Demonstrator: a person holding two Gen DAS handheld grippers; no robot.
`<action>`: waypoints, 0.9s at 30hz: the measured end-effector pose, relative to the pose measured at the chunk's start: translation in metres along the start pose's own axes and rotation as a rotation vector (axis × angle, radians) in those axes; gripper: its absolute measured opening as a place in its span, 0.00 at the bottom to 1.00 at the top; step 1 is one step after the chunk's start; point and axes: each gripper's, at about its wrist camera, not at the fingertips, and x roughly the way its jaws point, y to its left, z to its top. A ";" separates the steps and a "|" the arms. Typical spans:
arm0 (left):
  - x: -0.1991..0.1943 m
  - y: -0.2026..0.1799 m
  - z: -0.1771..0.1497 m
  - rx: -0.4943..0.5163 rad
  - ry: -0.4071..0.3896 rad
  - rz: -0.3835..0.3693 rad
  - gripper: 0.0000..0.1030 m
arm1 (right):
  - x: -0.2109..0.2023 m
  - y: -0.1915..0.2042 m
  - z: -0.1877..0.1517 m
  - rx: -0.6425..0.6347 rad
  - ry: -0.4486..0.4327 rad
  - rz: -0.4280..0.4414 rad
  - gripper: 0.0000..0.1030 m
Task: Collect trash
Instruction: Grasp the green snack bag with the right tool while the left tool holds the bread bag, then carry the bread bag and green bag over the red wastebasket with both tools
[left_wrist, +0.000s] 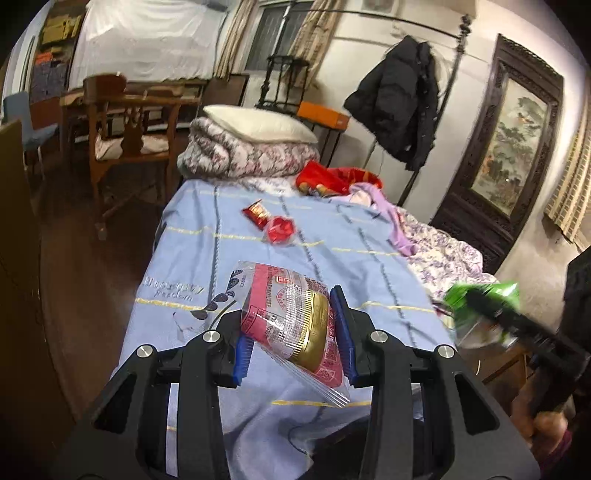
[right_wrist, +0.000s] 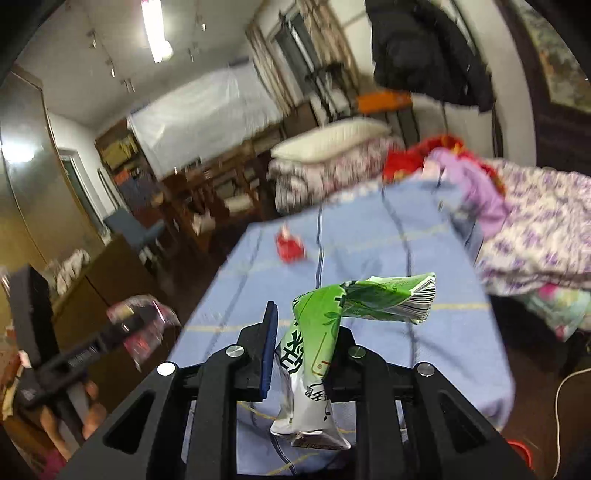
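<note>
My left gripper (left_wrist: 293, 334) is shut on a pink and gold clear wrapper (left_wrist: 291, 325) and holds it above the blue bedsheet (left_wrist: 332, 266). My right gripper (right_wrist: 306, 350) is shut on a green and white wrapper (right_wrist: 343, 314), also above the sheet. Two red wrappers (left_wrist: 271, 221) lie farther up the bed; in the right wrist view one red wrapper (right_wrist: 290, 247) shows. The right gripper with its green wrapper (left_wrist: 480, 299) appears blurred at the right of the left wrist view. The left gripper with the pink wrapper (right_wrist: 140, 325) appears blurred at the left of the right wrist view.
A folded quilt and pillow (left_wrist: 251, 144) lie at the bed's head, with red cloth (left_wrist: 332, 177) and purple bedding (left_wrist: 424, 236) on the right side. A wooden chair (left_wrist: 129, 133) stands left of the bed. A black coat (left_wrist: 399, 107) hangs by the wall.
</note>
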 end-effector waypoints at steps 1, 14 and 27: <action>-0.007 -0.005 0.000 0.010 -0.011 -0.004 0.38 | -0.011 0.000 0.003 0.001 -0.021 0.000 0.20; -0.160 -0.099 -0.019 0.174 -0.245 -0.039 0.38 | -0.199 0.035 -0.004 -0.108 -0.279 -0.006 0.21; -0.206 -0.158 -0.053 0.317 -0.297 -0.086 0.38 | -0.293 0.053 -0.022 -0.197 -0.381 -0.020 0.21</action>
